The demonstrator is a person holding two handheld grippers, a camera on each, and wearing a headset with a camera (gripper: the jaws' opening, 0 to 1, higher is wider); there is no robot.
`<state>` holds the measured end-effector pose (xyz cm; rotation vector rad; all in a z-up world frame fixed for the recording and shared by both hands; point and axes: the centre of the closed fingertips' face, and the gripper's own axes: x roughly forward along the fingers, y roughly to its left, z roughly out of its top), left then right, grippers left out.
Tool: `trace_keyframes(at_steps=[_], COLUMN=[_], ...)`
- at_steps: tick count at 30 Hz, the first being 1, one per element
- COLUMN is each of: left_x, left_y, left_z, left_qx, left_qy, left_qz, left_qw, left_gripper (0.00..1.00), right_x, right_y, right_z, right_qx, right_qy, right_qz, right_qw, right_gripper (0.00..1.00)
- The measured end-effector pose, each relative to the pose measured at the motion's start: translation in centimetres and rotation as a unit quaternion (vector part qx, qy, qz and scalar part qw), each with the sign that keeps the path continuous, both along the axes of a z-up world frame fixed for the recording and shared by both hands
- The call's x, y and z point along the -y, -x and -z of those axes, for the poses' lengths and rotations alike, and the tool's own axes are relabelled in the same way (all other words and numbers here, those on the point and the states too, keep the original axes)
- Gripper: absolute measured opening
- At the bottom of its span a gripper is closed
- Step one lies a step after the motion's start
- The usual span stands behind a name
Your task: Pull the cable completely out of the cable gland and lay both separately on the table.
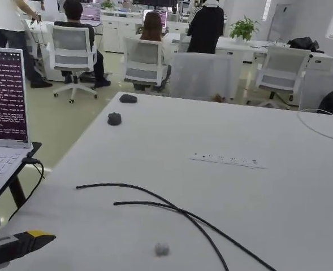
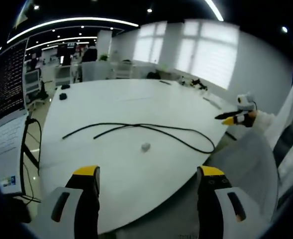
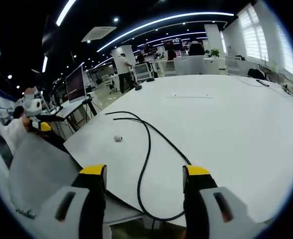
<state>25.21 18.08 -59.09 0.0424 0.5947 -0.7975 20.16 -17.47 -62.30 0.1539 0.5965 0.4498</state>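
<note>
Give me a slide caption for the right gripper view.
Right gripper, jaws open, at the edge of the white table, facing a looped black cable with a grey gland lying apart beside it.

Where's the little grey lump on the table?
In the head view the small grey lump lies on the white table close to the person's edge, just in front of the black cable and not touching it.

Black cable (image 1: 177, 210), grey cable gland (image 1: 161, 249) — white table (image 1: 256, 203) (fingers (image 2: 86, 172) yellow-tipped).
</note>
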Motion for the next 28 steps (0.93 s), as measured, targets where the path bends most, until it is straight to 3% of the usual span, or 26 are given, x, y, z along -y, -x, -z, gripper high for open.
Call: trace_keyframes(at_steps=[3,14,28], left_x=[0.2,0.0,-0.2], left_y=[-0.2,0.1,0.5], left_z=[-0.6,-0.9,-0.3], left_qx=[0.003,0.012,-0.003], left_qy=[0.016,0.015,0.014], left_qz=[-0.007,-0.011,-0.007], left_qw=[0.9998,0.9998,0.9999], left_gripper=[0.8,0.78,0.76], right_x=[-1.1,-1.2,-1.6], right_y=[-0.1,0.4,0.3], right_z=[0.2,1.0,1.9], right_qx=[-0.002,-0.012,-0.023], right_qy=[0.009,0.009,0.006], right_qz=[-0.022,-0.024,-0.026], right_qw=[0.9997,0.9996,0.9994], right_gripper=[0.65,0.65,0.64])
